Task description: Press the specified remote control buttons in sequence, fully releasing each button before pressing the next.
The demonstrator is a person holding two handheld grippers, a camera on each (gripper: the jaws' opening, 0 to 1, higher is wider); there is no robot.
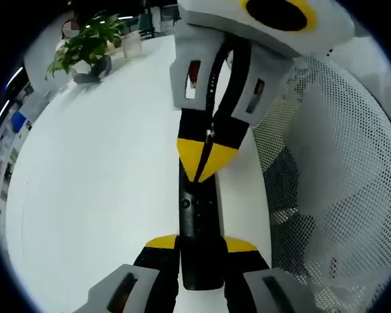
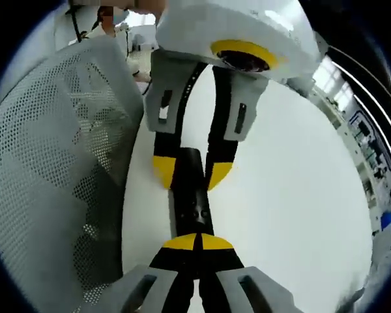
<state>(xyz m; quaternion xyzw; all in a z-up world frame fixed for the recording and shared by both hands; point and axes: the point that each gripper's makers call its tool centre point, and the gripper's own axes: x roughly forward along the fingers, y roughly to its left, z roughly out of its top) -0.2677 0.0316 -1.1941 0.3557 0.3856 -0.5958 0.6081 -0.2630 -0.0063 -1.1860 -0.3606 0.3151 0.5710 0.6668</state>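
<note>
White table (image 1: 98,195) — left tool (image 1: 201,246) grips remote (image 1: 199,222) (right tool (image 2: 197,242) pressing).

A white table (image 1: 104,195) carries a black remote (image 1: 199,228) and potted plant (image 1: 85,49).
</note>
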